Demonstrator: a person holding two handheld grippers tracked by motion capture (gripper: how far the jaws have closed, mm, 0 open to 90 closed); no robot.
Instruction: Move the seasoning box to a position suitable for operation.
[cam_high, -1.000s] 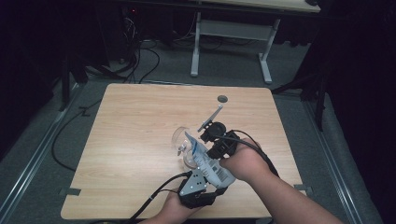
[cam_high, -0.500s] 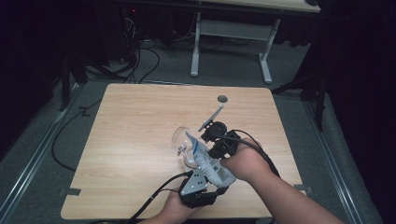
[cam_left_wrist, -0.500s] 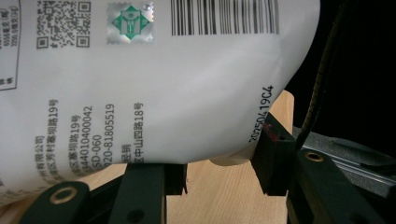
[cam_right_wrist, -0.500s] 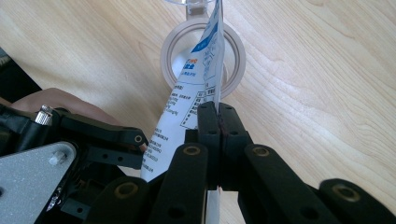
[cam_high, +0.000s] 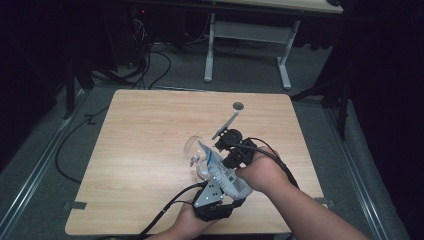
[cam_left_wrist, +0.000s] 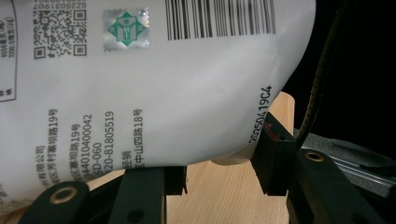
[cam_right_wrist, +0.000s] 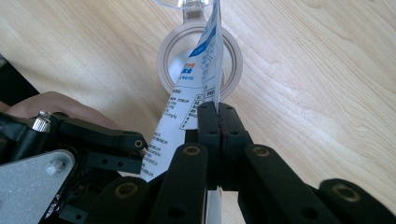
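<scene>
A white printed pouch (cam_high: 222, 172) is held tilted over the table's front middle, its upper end pointing at a clear round jar (cam_high: 194, 148). My left gripper (cam_high: 216, 199) is shut on the pouch's lower body; its jaws press both sides of the pouch (cam_left_wrist: 154, 84). My right gripper (cam_right_wrist: 217, 122) is shut on the thin edge of the pouch (cam_right_wrist: 205, 51), which points into the jar's white-rimmed mouth (cam_right_wrist: 231, 65). In the high view the right gripper (cam_high: 234, 152) sits just right of the pouch. The pouch hides part of the jar.
The wooden table (cam_high: 145, 130) has its front edge right below the hands. A small dark disc (cam_high: 238, 105) lies toward the far side. A thin grey strip (cam_high: 226, 125) slants up beside the right gripper. Cables (cam_high: 75, 150) run on the floor at left.
</scene>
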